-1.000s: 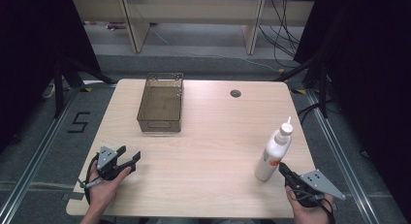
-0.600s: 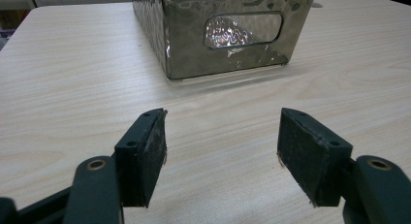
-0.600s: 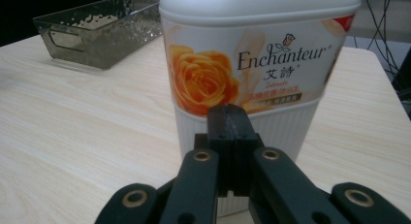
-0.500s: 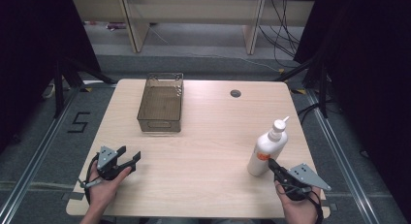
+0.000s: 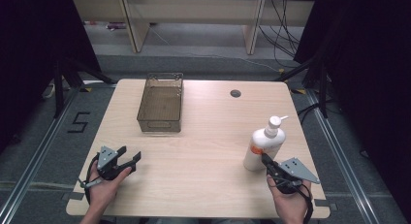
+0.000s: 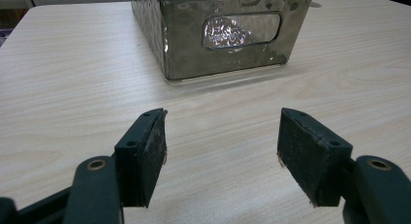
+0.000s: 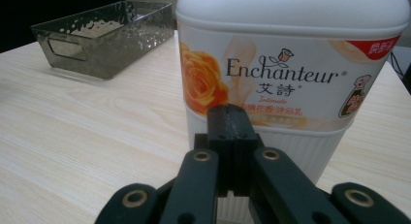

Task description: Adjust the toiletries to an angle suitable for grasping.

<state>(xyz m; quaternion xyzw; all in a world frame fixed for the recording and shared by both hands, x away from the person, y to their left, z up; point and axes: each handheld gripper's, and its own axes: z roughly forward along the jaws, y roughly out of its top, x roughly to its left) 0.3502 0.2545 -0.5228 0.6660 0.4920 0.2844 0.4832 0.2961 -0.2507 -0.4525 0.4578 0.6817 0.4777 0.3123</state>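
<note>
Right gripper [image 5: 266, 161], jaws pressed together, noses against the lotion bottle [image 5: 264, 145]; left gripper [image 5: 128, 155] rests spread.
Bottle likely smooth, top-heavy, rigid: best pinched across its ribbed lower body.

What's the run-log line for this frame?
left hand-held gripper: open, idle | right hand-held gripper: shut, against lotion bottle | basket: empty

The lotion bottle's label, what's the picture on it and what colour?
An orange rose on the lotion bottle, clearest in the right gripper view.

Even overhead light, dark surroundings
</note>
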